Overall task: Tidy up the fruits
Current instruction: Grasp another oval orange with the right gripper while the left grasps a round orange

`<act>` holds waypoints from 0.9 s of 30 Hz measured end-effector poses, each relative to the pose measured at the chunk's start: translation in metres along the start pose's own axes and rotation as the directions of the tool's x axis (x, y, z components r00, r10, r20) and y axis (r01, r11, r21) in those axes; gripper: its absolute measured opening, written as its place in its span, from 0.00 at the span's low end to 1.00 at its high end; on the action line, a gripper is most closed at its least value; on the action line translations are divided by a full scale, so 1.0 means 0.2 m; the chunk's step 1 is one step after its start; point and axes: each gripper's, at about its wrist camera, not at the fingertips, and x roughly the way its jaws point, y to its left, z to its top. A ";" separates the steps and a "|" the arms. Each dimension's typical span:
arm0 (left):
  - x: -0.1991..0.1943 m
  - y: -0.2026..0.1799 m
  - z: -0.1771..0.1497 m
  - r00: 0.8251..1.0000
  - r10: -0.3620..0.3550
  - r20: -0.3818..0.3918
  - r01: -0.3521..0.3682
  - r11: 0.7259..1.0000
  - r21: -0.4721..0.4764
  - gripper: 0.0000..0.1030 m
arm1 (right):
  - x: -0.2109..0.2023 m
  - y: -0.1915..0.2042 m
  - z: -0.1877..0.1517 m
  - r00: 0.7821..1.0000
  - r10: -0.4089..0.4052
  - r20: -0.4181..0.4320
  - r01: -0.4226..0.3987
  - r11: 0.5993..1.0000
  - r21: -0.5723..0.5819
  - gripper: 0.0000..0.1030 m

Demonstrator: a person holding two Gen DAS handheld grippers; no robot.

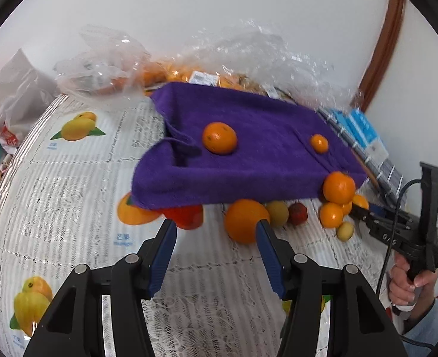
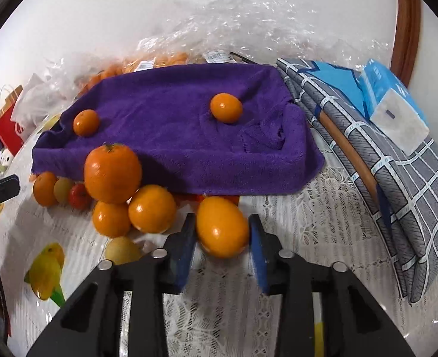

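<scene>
Closing on fruit: my right gripper (image 2: 221, 235) has an orange oval fruit (image 2: 222, 226) between its blue pads (image 2: 186, 247); both pads look to be touching its sides, so I read it as grasped.
Left gripper: my left gripper (image 1: 216, 232) stands open with nothing between the pads; its right pad overlaps a round orange (image 1: 244, 220) in the wrist view, contact uncertain.
Fruit location: loose pile on the lace tablecloth (image 2: 293, 223) along the near edge of the purple towel (image 2: 183, 125); two small oranges (image 2: 225, 107) already lie on the towel.
Apparent goal: move the pile onto the towel, judged from the task.
Grip advice: squeeze only enough to stop rolling; the skin is smooth and the shape is egg-like, so it may squirt forward.
Lift advice: raise straight up before crossing the towel's raised edge.
Risk: stacked oranges (image 2: 112, 172) just left of my grasp could roll if nudged.
</scene>
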 end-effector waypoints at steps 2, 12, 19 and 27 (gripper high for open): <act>0.03 -0.03 0.00 1.000 -0.006 -0.011 0.007 1.000 0.016 0.52 | -0.02 0.00 -0.01 1.000 0.004 0.004 -0.004 1.000 0.004 0.33; 0.17 -0.06 -0.01 0.994 -0.108 -0.019 0.107 0.993 -0.048 0.50 | -0.16 -0.01 -0.13 0.999 -0.001 0.053 -0.001 0.999 0.034 0.33; 0.14 -0.02 -0.02 0.989 -0.142 0.027 0.144 0.986 -0.088 0.37 | -0.19 -0.06 -0.14 0.996 -0.018 0.091 0.008 0.994 0.109 0.33; 0.06 -0.02 -0.01 0.985 -0.117 0.127 0.127 0.989 -0.073 0.37 | -0.23 -0.11 -0.15 0.991 -0.059 0.122 0.037 0.984 0.176 0.33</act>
